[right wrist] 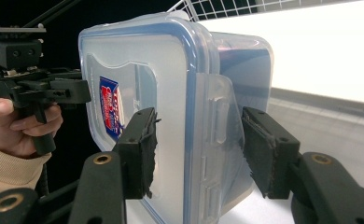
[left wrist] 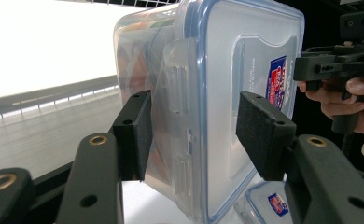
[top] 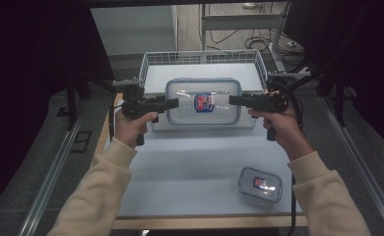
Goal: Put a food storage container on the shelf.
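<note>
A large clear food container [top: 203, 102] with a blue-rimmed lid and a red and blue label hangs level over the front edge of the wire basket [top: 200, 57]. My left gripper [top: 173, 103] is shut on its left end and my right gripper [top: 234, 100] on its right end. In the left gripper view the container [left wrist: 217, 93] sits between the pads [left wrist: 133, 133], one on the body and one on the lid, astride the side latch. The right gripper view shows the same hold on the container [right wrist: 171, 84], with the other hand's gripper [right wrist: 40, 91] beyond it.
A small container [top: 260, 185] of the same kind, lid on, lies on the white table [top: 190, 167] near the front right corner. The white wire basket stands at the table's far edge. Dark curtains and metal rails flank the table.
</note>
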Action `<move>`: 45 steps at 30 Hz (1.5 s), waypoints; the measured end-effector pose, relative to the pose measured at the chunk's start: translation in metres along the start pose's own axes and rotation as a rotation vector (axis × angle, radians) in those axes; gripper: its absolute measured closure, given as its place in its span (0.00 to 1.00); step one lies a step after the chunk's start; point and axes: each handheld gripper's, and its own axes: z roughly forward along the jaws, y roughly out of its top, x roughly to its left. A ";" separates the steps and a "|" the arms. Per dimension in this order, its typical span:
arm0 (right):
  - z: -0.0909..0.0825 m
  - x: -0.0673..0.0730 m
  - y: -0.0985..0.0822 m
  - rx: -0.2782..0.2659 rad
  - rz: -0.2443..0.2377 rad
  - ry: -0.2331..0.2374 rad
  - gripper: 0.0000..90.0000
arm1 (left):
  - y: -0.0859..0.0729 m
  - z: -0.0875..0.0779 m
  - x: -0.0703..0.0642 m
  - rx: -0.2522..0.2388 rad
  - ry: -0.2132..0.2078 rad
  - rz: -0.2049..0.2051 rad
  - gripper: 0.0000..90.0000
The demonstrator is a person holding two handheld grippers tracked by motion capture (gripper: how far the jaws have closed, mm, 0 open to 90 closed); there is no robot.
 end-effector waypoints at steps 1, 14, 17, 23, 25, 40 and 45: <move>0.000 0.000 0.002 -0.001 0.000 0.001 0.52 | 0.002 0.000 0.000 -0.003 0.000 0.000 0.52; 0.004 -0.003 0.033 -0.008 -0.022 -0.003 0.52 | 0.029 0.003 0.007 -0.032 0.002 0.015 0.52; 0.005 -0.004 0.040 -0.013 -0.030 -0.008 0.52 | 0.036 0.004 0.010 -0.039 0.001 0.022 0.52; 0.009 -0.008 0.050 -0.010 -0.034 -0.008 0.52 | 0.042 0.008 0.017 -0.043 0.000 0.016 0.52; 0.012 -0.011 0.053 -0.007 -0.031 -0.006 0.52 | 0.045 0.011 0.021 -0.046 0.002 0.012 0.52; 0.036 -0.048 0.086 0.020 0.005 -0.024 0.52 | 0.074 0.043 0.054 -0.023 0.002 -0.014 0.52; 0.042 -0.059 0.088 0.029 0.024 -0.026 0.52 | 0.073 0.054 0.063 -0.022 -0.002 -0.046 0.51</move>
